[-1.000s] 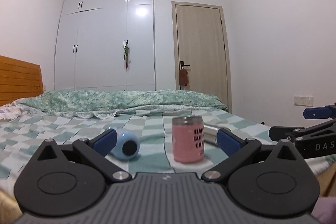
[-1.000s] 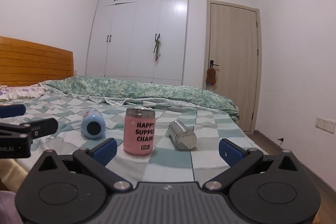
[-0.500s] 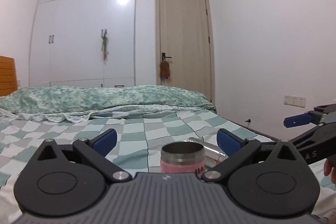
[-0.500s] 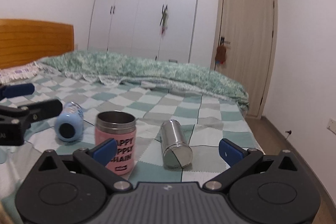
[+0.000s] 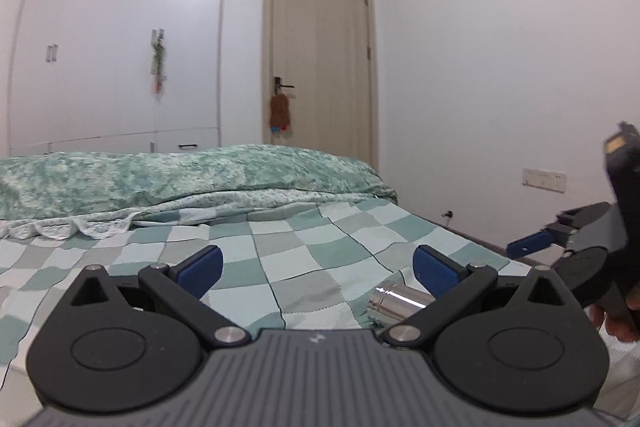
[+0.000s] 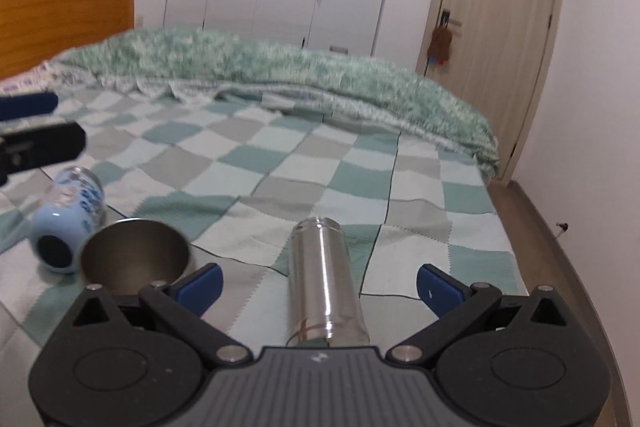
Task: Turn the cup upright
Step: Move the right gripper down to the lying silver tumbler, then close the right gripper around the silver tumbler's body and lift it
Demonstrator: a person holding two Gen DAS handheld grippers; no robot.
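A silver steel cup lies on its side on the checked bed cover, between the open fingers of my right gripper, which hovers just above and behind it. It also shows in the left wrist view, partly hidden by my right-hand finger. A pale blue cup lies on its side at the left. A pink cup with a steel rim stands upright, seen from above. My left gripper is open and empty over the bed. The right gripper's body shows at the right edge.
The green checked bed cover fills the scene, with a rumpled green quilt at the back. The bed's right edge drops to the floor. A wooden headboard stands at the left. A door and wardrobe are behind.
My right gripper rose and moved forward over the silver cup, looking down on it. My left gripper turned right and moved forward; the pink cup left its view.
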